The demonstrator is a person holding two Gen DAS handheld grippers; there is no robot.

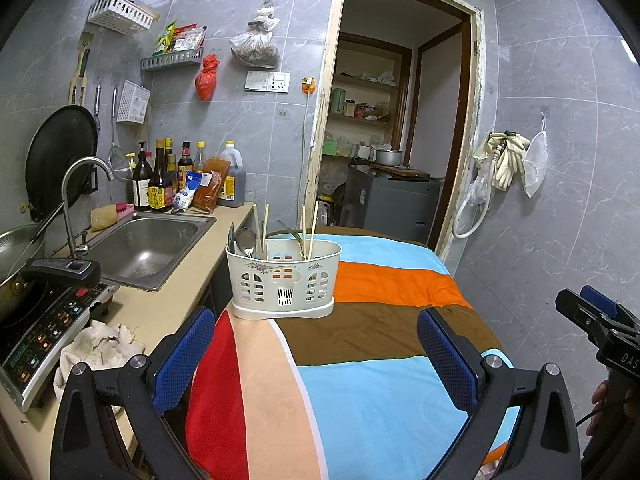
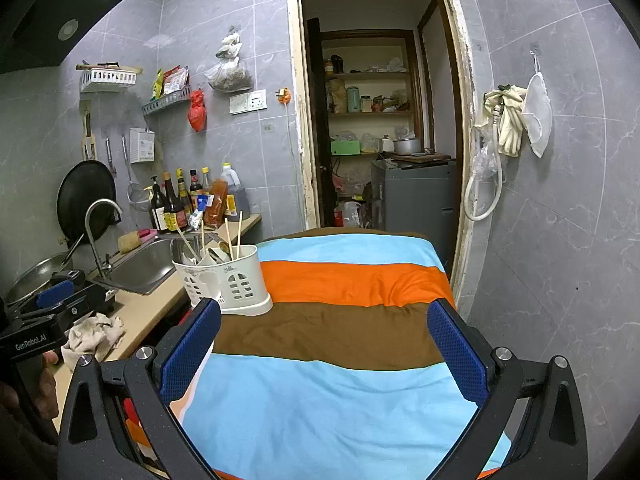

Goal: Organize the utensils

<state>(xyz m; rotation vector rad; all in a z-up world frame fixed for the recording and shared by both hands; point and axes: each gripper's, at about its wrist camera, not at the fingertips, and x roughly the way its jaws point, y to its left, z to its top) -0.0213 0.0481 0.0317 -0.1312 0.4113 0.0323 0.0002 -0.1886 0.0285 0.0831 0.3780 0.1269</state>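
A cream plastic utensil holder (image 1: 283, 280) stands on the striped cloth (image 1: 380, 380) at the table's left side; it also shows in the right wrist view (image 2: 228, 280). Chopsticks (image 1: 310, 226) and spoons (image 1: 244, 240) stand inside it, and chopsticks (image 2: 238, 234) rise from it in the right wrist view too. My left gripper (image 1: 316, 354) is open and empty, a short way in front of the holder. My right gripper (image 2: 324, 354) is open and empty over the cloth (image 2: 340, 400), to the right of the holder.
A counter on the left holds a steel sink (image 1: 148, 250) with a tap (image 1: 80, 200), sauce bottles (image 1: 160, 184), an induction cooker (image 1: 44, 332) and a rag (image 1: 100, 346). An open doorway (image 1: 392, 120) lies beyond the table. A tiled wall (image 1: 560, 200) with hanging gloves stands at the right.
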